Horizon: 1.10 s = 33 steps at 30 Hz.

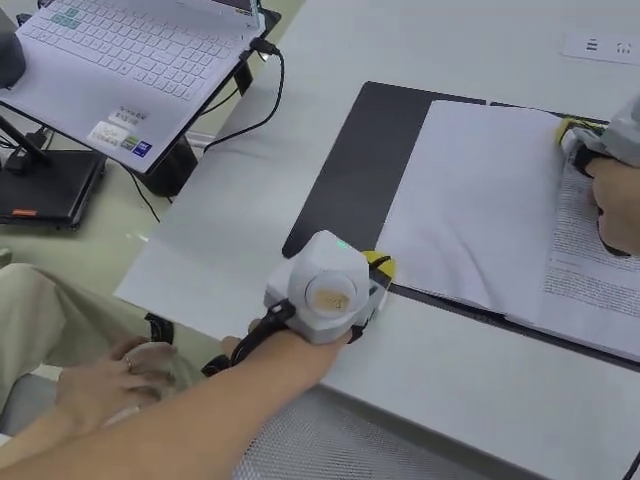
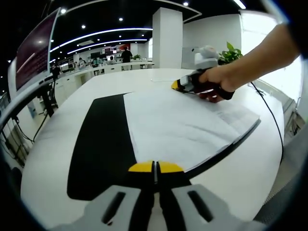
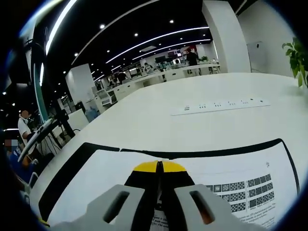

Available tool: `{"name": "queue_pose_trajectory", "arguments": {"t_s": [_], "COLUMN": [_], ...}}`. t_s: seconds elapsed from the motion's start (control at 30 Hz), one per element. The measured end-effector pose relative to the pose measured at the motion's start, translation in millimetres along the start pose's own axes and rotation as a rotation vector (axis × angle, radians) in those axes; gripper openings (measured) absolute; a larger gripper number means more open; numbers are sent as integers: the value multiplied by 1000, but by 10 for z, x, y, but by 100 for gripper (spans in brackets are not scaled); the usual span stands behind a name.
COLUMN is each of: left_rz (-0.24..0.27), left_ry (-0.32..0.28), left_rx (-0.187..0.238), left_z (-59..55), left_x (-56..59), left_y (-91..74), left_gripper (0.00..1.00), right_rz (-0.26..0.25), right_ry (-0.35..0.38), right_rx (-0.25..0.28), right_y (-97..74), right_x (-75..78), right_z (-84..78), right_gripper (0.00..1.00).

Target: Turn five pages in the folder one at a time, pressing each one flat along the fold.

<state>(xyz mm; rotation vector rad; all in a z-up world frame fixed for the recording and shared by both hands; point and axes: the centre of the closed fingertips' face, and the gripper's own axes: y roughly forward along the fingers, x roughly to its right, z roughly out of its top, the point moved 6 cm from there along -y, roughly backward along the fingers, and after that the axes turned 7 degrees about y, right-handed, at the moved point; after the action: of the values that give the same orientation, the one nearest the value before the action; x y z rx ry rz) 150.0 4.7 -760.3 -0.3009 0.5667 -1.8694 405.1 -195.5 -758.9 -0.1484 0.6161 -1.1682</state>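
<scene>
The folder [image 1: 340, 190] lies open on the white table [image 1: 480, 390], with a blank turned page [image 1: 470, 200] left of the printed page [image 1: 590, 275]. At the upper right of the head view, the right gripper [image 1: 568, 130] has its jaws pressed together at the far end of the fold. At lower centre, the left gripper [image 1: 379, 266], also closed, sits at the page's near edge. I'd draw the right tips steadily down the crease while the left pins that edge, pressing lightly so the sheet doesn't wrinkle.

The folder [image 1: 345, 175] is black with white pages [image 1: 470, 200], one bearing checkered squares, and the left tool [image 2: 155, 167] and right tool [image 3: 159, 166] are yellow-tipped grey.
</scene>
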Motion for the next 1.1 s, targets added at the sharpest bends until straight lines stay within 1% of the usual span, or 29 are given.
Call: {"name": "queue_pose_trajectory", "arguments": {"t_s": [0.07,0.2,0.27,0.33,0.4,0.47,0.6,0.67,0.7,0.83,0.93,1.0,1.1], "left_rz": [0,1,1,2,2,3,3,4,4,4,5,5,6], "left_ry": [-1,-2,-2,-1,1,1,2,2,2,3,2,3,4], "left_rx": [0,1,1,1,2,2,3,3,3,3,4,5,5], "left_z": [0,-1,-1,-3,-5,-4,-1,-1,0,2,1,1,3], "left_x": [-2,-3,-3,-4,-4,-4,-1,0,0,2,3,3,5], "left_y": [-2,-1,-1,3,6,5,1,2,2,0,-1,-1,-7], "left_gripper": [0,0,0,0,0,0,0,0,0,0,0,0,0], "right_rz": [5,18,26,31,37,42,46,49,51,56,60,62,71], "right_ry": [-2,-1,-3,1,1,17,28,26,27,14,15,13,22], "right_rx": [1,3,4,3,0,-2,-11,-15,-15,-24,-27,-28,-25], "right_y": [-62,-95,-161,-132,-161,-189,-422,-453,-518,-664,-765,-762,-856], "right_x": [-14,-16,-32,-14,-26,-25,-148,-161,-204,-297,-346,-318,-349], "right_z": [-31,-53,-94,-86,-115,-154,-220,-230,-237,-257,-286,-303,-335], "right_gripper": [0,0,0,0,0,0,0,0,0,0,0,0,0]}}
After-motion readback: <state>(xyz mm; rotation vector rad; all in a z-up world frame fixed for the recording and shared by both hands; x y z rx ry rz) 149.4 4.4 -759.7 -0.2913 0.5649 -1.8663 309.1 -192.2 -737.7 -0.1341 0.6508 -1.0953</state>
